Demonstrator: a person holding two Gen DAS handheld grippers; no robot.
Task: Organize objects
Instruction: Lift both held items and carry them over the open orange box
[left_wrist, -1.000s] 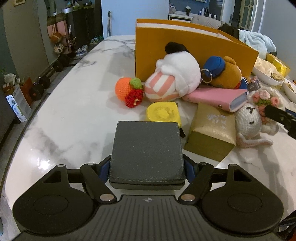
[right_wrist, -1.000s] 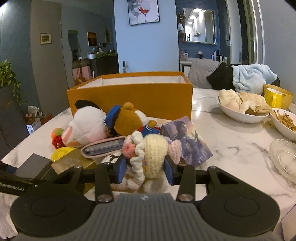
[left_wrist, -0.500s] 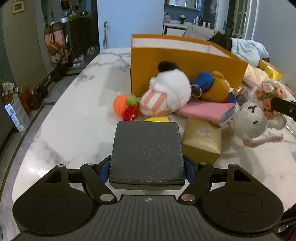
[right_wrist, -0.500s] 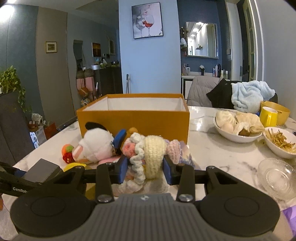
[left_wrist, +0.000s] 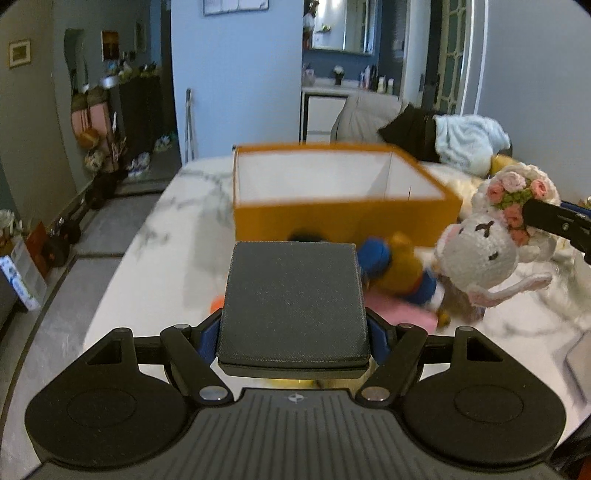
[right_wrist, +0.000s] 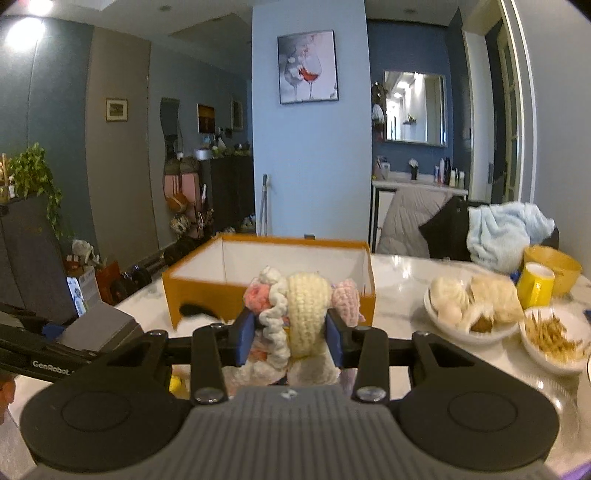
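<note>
- Currently, left gripper (left_wrist: 293, 295): lower centre of the left view, clamped on a dark grey box (left_wrist: 293, 299) by its two sides, flat lid upward, carried above the table (left_wrist: 147, 236).
- Right gripper (right_wrist: 290, 334): lower centre of the right view, squeezed tight on a crocheted bunny (right_wrist: 295, 314); the soft head bulges between the blue pads, so the grip looks secure.
- Orange box (left_wrist: 332, 192): centre of both views, open-topped, white-lined, nothing visible inside; judged the bin for both items.
- Other toys (left_wrist: 391, 266): blurred, just before the orange box's near wall, awaiting sorting.
- Food bowls (right_wrist: 476, 310): right side of the right view, well apart from the work.
</note>
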